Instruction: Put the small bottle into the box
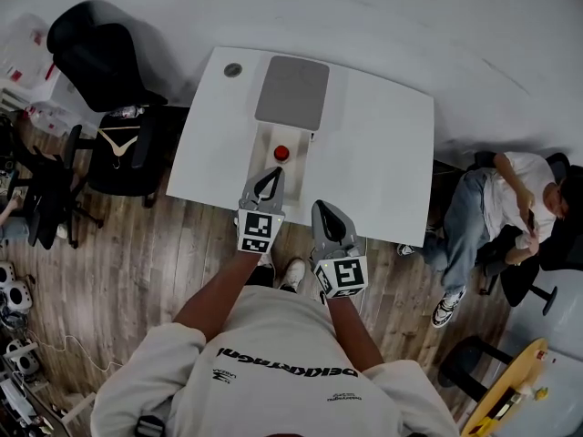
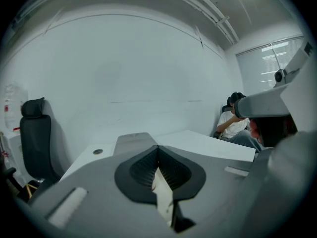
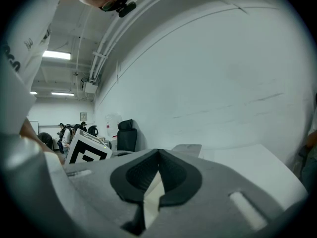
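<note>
A small bottle with a red cap (image 1: 281,153) stands inside a narrow white box (image 1: 264,150) on the white table (image 1: 383,153). The box's grey lid (image 1: 291,92) lies open behind it and also shows as the grey lid (image 2: 133,139) ahead of the left jaws. My left gripper (image 1: 270,175) hovers just in front of the box, shut, with nothing between its jaws; in its own view the left gripper (image 2: 158,148) has its pads pressed together. My right gripper (image 1: 326,211) is near the table's front edge, beside the left one. It is shut and empty, as the right gripper (image 3: 158,153) shows in its own view.
A black office chair (image 1: 100,62) stands left of the table, and there is clutter on the wooden floor (image 1: 137,271). A seated person (image 1: 501,208) is at the right. A small round grommet (image 1: 233,70) sits at the table's far left corner. The white wall (image 2: 148,73) lies beyond.
</note>
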